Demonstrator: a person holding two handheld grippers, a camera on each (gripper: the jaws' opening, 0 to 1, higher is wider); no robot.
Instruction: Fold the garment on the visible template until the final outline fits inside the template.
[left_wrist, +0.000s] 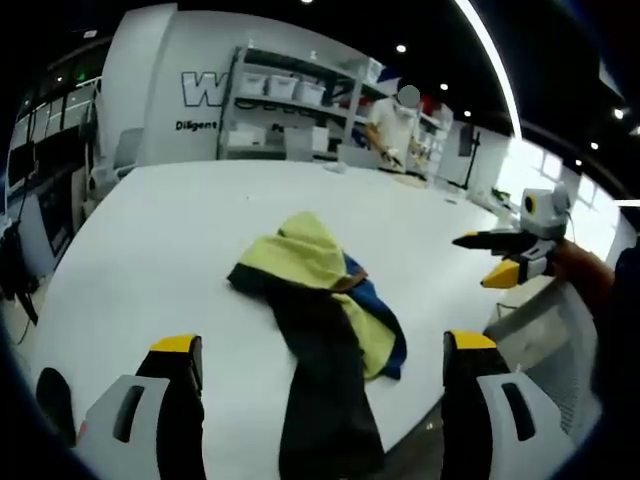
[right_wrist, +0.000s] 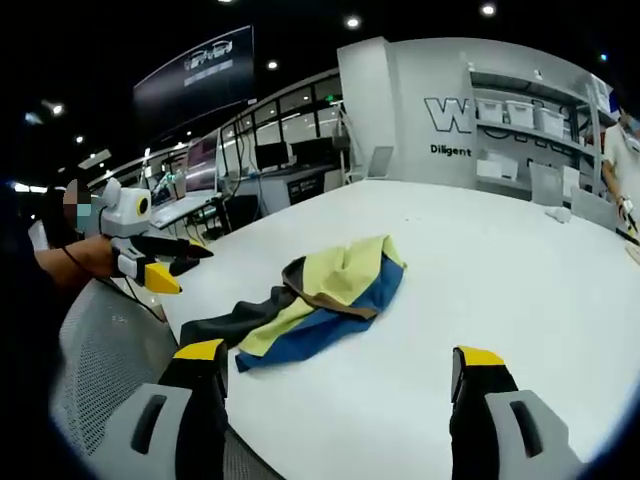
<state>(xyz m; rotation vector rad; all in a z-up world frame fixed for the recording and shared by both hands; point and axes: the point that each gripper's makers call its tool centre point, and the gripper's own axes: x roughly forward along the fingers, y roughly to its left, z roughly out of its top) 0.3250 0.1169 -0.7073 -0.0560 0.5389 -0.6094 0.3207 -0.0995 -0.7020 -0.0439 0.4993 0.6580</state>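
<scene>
Hovering wide-jawed and empty, left gripper (left_wrist: 318, 360) and right gripper (right_wrist: 340, 370), over the crumpled yellow, blue and black fabric garment (left_wrist: 322, 300), needing spreading flat first.

A person in a white top (left_wrist: 392, 122) is seen standing at the far edge of the white table (left_wrist: 180, 230). Behind, metal shelving (left_wrist: 290, 105) loaded with white bins (right_wrist: 497, 110) is set against a lettered wall (right_wrist: 400, 100), and monitors (right_wrist: 200, 155) are ranged along desks.
</scene>
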